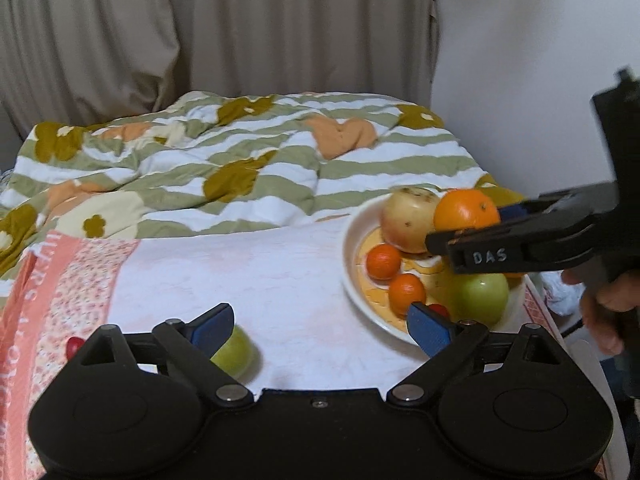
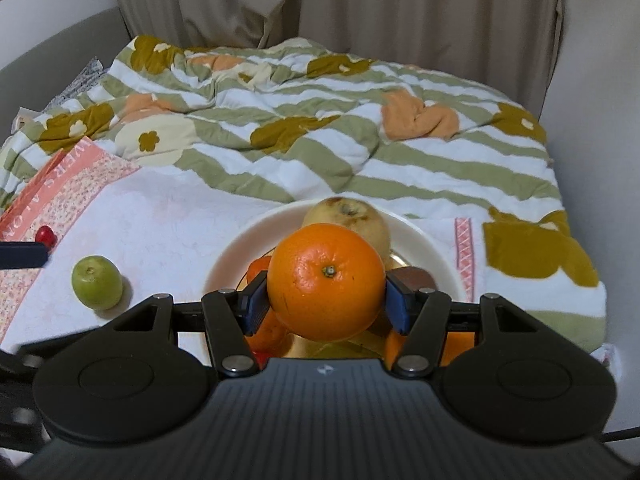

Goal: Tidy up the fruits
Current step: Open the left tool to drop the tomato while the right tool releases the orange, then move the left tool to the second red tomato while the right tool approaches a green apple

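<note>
Our right gripper (image 2: 326,306) clamps the orange (image 2: 326,282) between its blue pads, holding it above the plate (image 2: 436,258). On the plate we see a pale apple (image 1: 406,218), two small tangerines (image 1: 383,261), a green apple (image 1: 482,298) at the near rim and a red bit we cannot identify. Our left gripper (image 1: 320,326) stands wide with nothing between its pads; its right pad overlaps the plate's near rim in the left view. A small green fruit (image 2: 97,282) lies on the white cloth (image 1: 240,272) left of the plate, well apart from it, with a red cherry (image 2: 45,235) farther left near the pink border. Bare cloth spreads between that fruit and the plate. Behind the plate lies a rumpled striped quilt (image 2: 360,152).
</note>
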The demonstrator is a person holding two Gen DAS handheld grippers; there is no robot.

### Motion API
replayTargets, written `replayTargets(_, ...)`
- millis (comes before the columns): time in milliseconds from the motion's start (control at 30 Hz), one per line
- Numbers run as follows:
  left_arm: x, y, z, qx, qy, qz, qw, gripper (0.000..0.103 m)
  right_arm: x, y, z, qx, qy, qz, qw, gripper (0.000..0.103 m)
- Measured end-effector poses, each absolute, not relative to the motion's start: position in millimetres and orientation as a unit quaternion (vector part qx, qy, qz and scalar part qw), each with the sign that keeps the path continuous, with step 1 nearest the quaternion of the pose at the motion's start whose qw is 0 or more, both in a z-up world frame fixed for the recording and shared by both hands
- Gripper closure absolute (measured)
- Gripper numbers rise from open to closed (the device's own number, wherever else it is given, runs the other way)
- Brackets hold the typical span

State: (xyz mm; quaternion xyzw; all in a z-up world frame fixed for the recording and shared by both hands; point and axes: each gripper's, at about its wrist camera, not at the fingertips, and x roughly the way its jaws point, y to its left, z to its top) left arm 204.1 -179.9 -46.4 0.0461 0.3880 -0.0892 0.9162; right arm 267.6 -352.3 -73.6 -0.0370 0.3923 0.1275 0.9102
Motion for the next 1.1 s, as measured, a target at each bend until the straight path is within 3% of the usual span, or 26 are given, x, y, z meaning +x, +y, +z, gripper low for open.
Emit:
replayTargets(300, 195.9, -165.0, -46.9, 0.043, 0.386, -0.069, 0.919, 0.007, 278.1, -343.8, -99.0, -0.038, 0.404, 0.131, 0.904, 0.028)
replayTargets(367, 194.0, -163.5, -46.7, 0.043, 0.387, -0.066, 0.919, 0.007, 275.6, -341.8, -97.3, -0.04, 0.393, 0.134, 0.909, 0.019)
replayTargets(400, 192.5, -162.9, -46.9, 0.043, 0.387, -0.065, 0.919, 0.007, 274.2, -340.5, -95.5, -0.044, 0.387, 0.135, 0.911, 0.003)
replayTargets(433, 191.9, -162.4, -46.5, 0.043, 0.387, -0.064, 0.919, 0.007, 272.3, -339.0, -93.5, -0.051, 0.383, 0.131, 0.913, 0.0)
replayTargets(1100, 131.8, -151.0, -7.5, 0.037, 0.345, -0.026, 0.937, 0.007, 201.9, -347.1, -38.6, -0.06, 0.347, 0.124, 0.928, 0.0)
